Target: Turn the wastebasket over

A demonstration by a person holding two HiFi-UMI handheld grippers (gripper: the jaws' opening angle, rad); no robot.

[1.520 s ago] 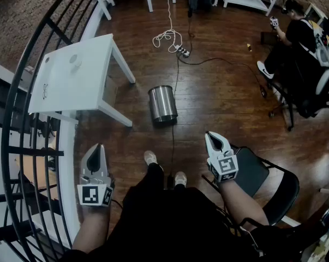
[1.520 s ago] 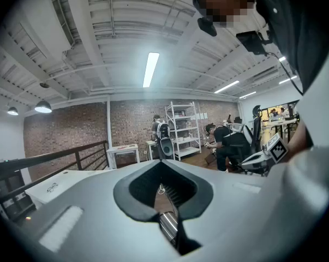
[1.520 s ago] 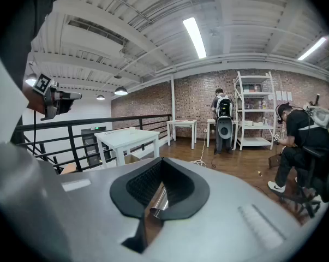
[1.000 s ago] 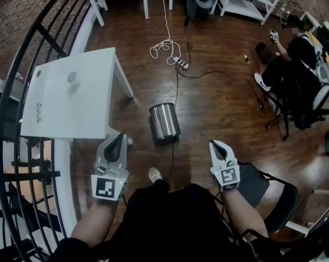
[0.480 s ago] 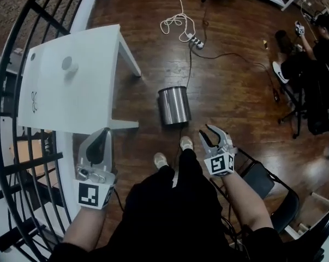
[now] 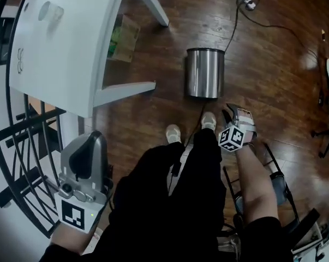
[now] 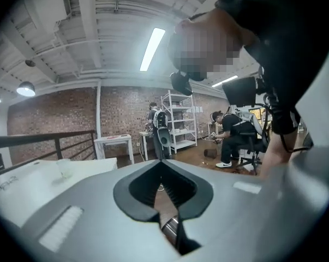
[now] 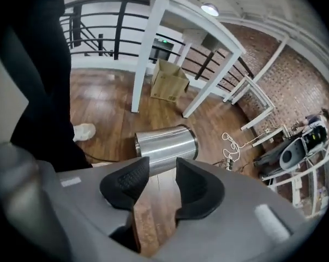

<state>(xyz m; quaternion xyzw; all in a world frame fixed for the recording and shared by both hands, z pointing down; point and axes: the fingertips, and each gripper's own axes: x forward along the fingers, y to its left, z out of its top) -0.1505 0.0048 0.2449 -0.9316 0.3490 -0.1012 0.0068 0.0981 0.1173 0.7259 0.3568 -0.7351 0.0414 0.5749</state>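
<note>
- The wastebasket point(image 6: 205, 72) stands on the wooden floor just beyond the person's shoes, right of the white table point(image 6: 60, 64).
- The right gripper point(image 6: 232, 116) points down near it, its jaws opening over bare floor, probably to take the steel wall.
- The left gripper point(image 6: 92, 141), tips pressed together and empty, hangs near left, clear of the work.

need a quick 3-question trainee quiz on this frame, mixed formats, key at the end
1. True or false: the right gripper is clamped on the stainless wastebasket.
2. What sits under the white table? A) cardboard box B) office chair C) power strip
3. Which is nearer the wastebasket, the left gripper or the right?
Key:
1. False: its jaws are opening, with only wooden floor between them and the wastebasket just beyond.
2. A.
3. The right.
</note>
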